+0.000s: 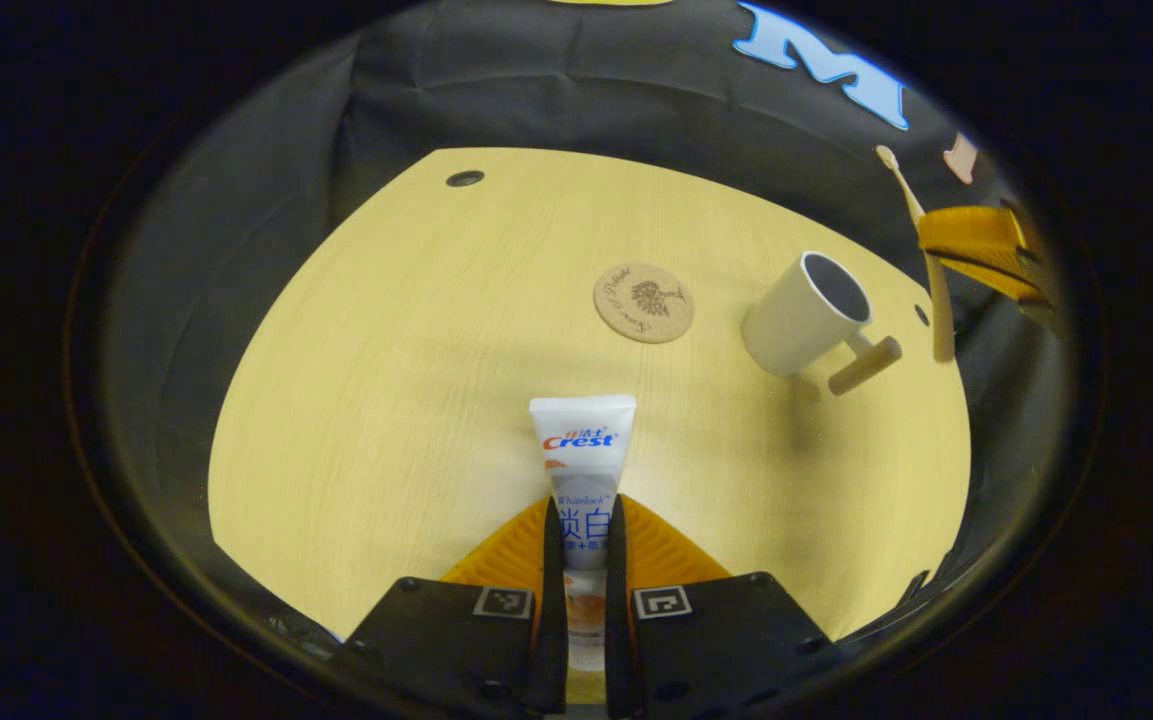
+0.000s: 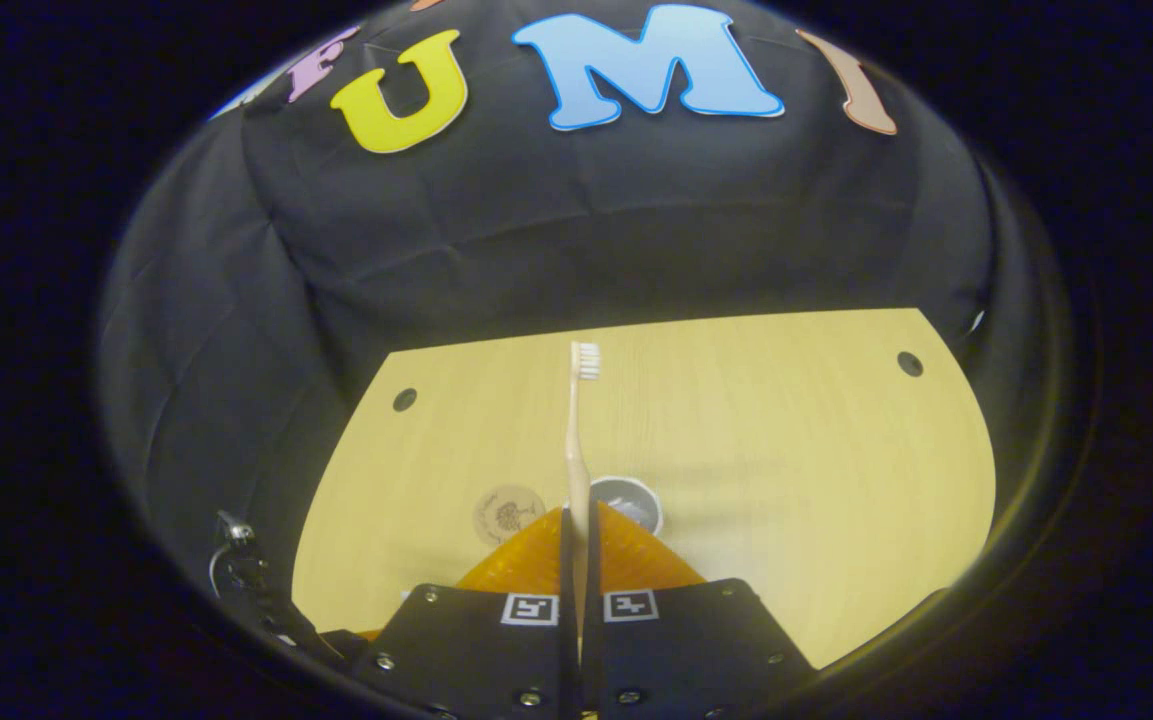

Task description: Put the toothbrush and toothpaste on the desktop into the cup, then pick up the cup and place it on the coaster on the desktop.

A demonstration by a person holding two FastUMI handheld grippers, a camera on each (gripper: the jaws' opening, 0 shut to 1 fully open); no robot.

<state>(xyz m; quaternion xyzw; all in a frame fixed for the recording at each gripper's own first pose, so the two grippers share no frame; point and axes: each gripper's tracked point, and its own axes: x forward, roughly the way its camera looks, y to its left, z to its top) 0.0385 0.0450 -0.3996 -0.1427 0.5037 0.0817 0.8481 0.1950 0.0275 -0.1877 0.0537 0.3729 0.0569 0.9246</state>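
Note:
A white toothpaste tube [image 1: 583, 440] sticks forward out of my left gripper [image 1: 586, 510], whose fingers are shut on its lower half. Ahead on the wooden table [image 1: 416, 330] lie a round cork coaster [image 1: 643, 302] and, to its right, a white cup [image 1: 804, 315] with a wooden handle, standing empty. At the far right of the left gripper view the other gripper [image 1: 976, 245] holds the toothbrush [image 1: 939, 300] above the cup's right side. My right gripper [image 2: 579, 515] is shut on the pale toothbrush [image 2: 577, 430], bristles pointing away. The cup [image 2: 631, 497] and coaster [image 2: 506, 513] sit below it.
The table [image 2: 786, 450] has small dark holes near its corners [image 2: 908, 363] [image 1: 465, 178]. Black cloth walls close in the back and sides. A small metal fitting with a cable [image 2: 236, 560] shows off the table's left edge.

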